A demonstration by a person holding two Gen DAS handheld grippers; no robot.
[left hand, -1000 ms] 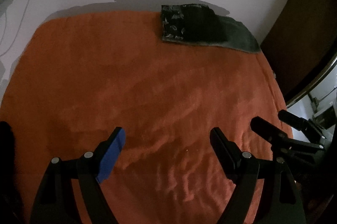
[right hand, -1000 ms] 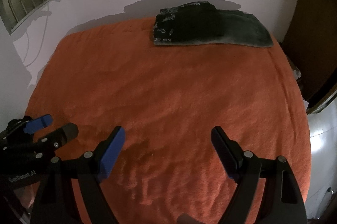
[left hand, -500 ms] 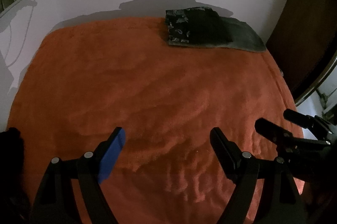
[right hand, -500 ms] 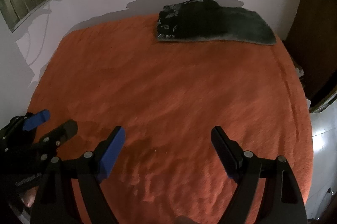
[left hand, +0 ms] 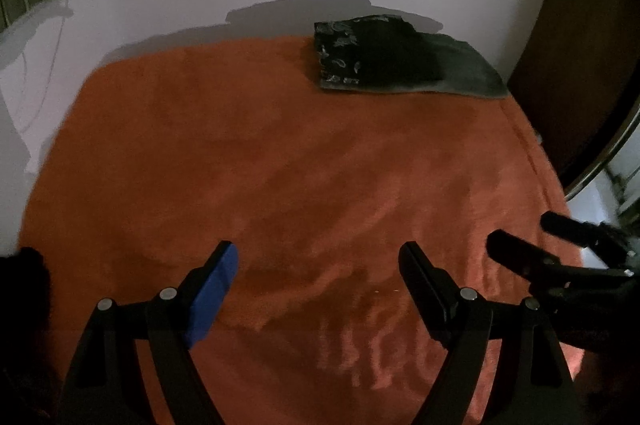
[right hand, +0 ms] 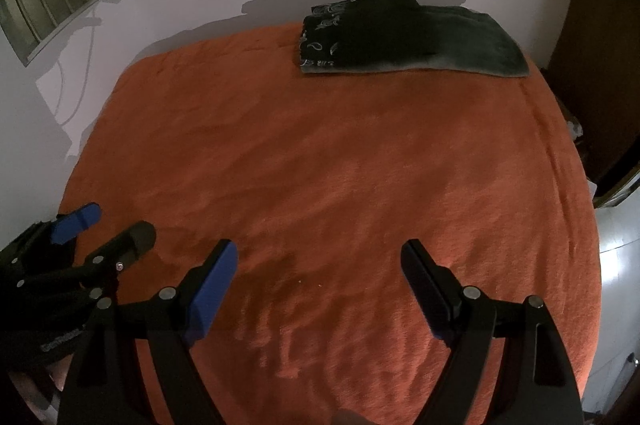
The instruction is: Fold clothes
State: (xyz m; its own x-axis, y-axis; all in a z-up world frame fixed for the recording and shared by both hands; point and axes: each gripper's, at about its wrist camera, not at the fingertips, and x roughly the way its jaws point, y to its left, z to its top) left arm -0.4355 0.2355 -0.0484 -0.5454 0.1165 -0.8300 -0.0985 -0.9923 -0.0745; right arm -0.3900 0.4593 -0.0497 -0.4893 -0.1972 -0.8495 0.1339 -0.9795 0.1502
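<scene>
Both grippers, left gripper (left hand: 316, 277) and right gripper (right hand: 318, 275), hover with fingers apart and empty; folded dark clothes (right hand: 400, 37) lie well beyond on the orange bed (right hand: 320, 165).

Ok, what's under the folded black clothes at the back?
The black clothes lie on a dark green towel, which rests on the orange blanket. Anything beneath the towel is covered.

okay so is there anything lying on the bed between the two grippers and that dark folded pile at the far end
Nothing visible does. Between the open left gripper, the open right gripper and the dark folded clothes by the wall there is only bare orange blanket, lightly wrinkled. Both grippers are empty, side by side at the near end.
</scene>
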